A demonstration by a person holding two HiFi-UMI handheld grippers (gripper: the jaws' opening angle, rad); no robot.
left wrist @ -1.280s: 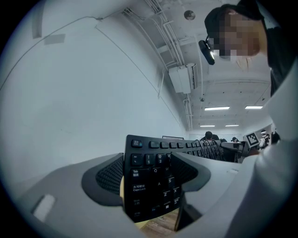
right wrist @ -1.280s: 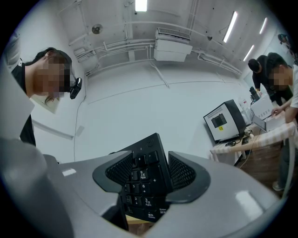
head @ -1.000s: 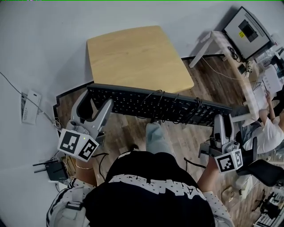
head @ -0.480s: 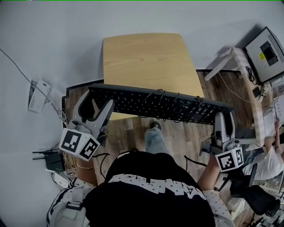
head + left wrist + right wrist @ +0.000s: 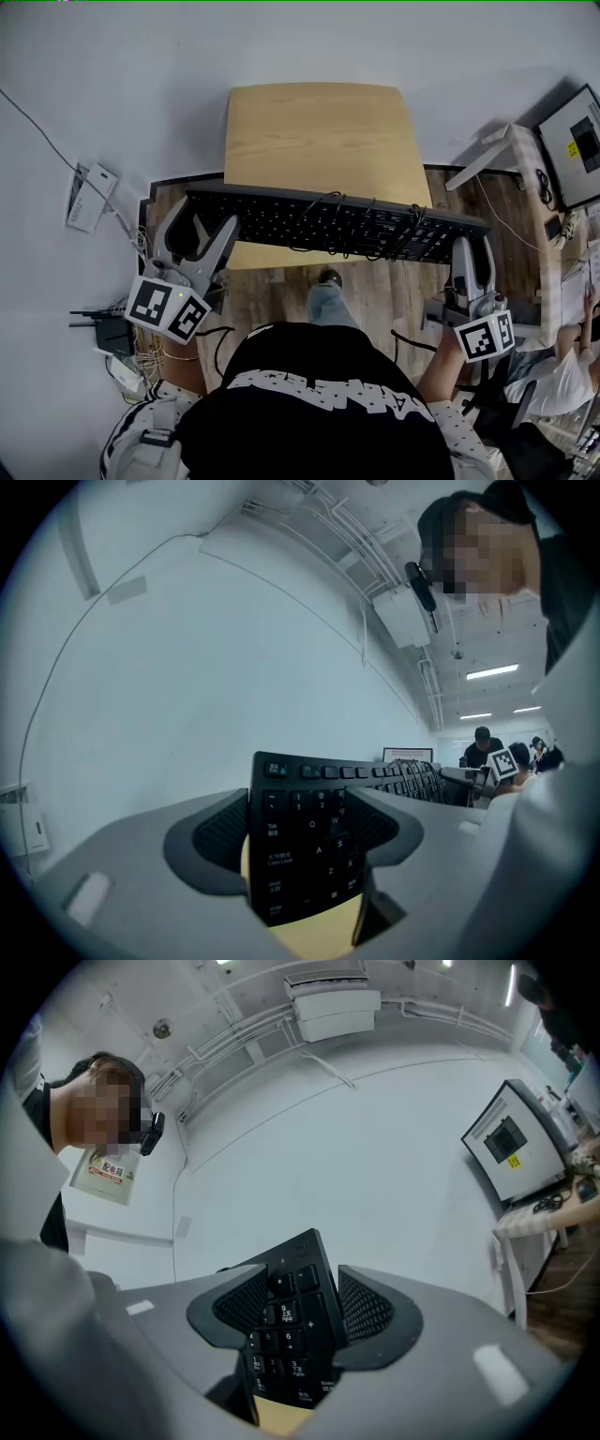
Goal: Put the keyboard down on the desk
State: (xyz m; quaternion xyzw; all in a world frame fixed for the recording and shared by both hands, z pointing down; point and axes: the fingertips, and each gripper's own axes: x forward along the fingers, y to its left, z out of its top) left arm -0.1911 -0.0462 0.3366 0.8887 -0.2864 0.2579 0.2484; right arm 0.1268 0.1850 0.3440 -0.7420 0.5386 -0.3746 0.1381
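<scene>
Left gripper [image 5: 201, 221] clamped on the black keyboard's [image 5: 309, 217] left end, my right gripper [image 5: 472, 248] gripping its number-pad end. I'm holding it level across the wooden desk's [image 5: 319, 131] near edge, seemingly just above the top.

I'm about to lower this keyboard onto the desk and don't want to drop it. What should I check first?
1. Left gripper clamped on one end of the keyboard: ok.
2. Right gripper clamped on the other end: ok.
3. Desk top bare where visible: ok.
4. Keyboard well over the desk: the head view shows it across the near edge only; not ok.
5. Cable wound round the keyboard's middle, away from both grippers: ok.
6. Gap left between keyboard and desk: cannot tell.
</scene>
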